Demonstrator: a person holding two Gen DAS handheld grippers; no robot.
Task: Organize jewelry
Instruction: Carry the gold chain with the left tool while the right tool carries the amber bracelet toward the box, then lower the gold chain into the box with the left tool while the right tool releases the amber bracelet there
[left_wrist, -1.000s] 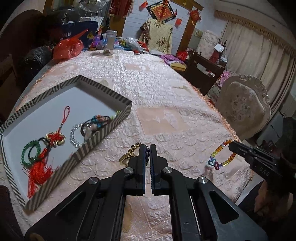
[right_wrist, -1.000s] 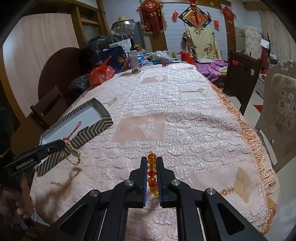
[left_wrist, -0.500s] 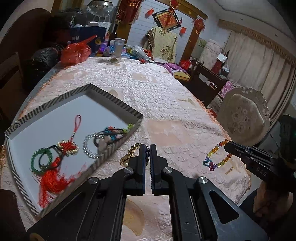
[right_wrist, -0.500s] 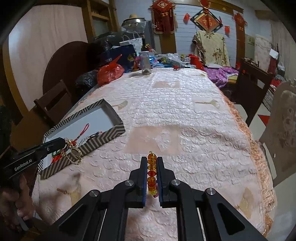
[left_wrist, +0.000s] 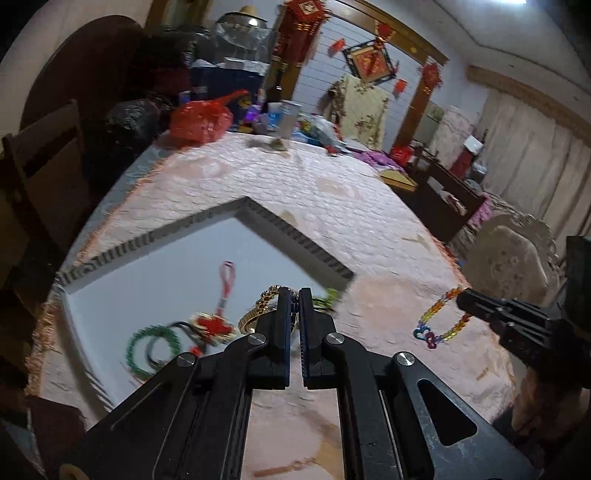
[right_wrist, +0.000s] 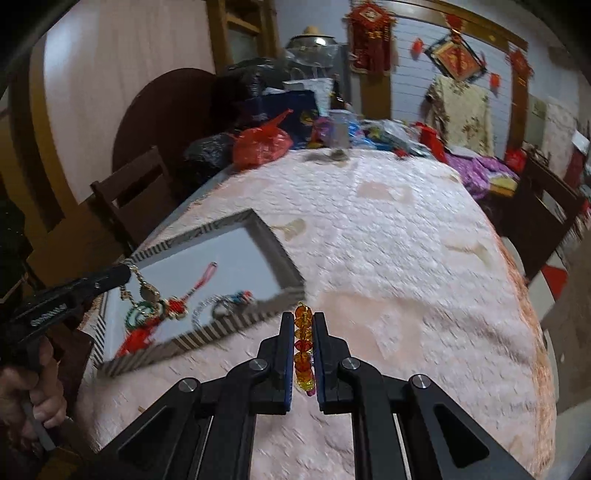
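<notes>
We've got the left hand-held gripper (left_wrist: 294, 306) clamping the gold chain (left_wrist: 258, 310) above the striped tray (left_wrist: 295, 236) at nine o'clock, the right hand-held gripper (right_wrist: 303, 332) pinching the bead bracelet (right_wrist: 303, 347) over the tabletop (right_wrist: 406, 258).

— How's the left gripper (left_wrist: 294, 295) sitting?

— Tilted downward, jaws pinched together on a gold chain (left_wrist: 258, 308), a bare hand (right_wrist: 33, 391) wrapped round its grip.

— And the right gripper (right_wrist: 303, 321)?

— Angled down too, its fingers (right_wrist: 285, 343) clamped on a bead bracelet (right_wrist: 303, 347).
</notes>
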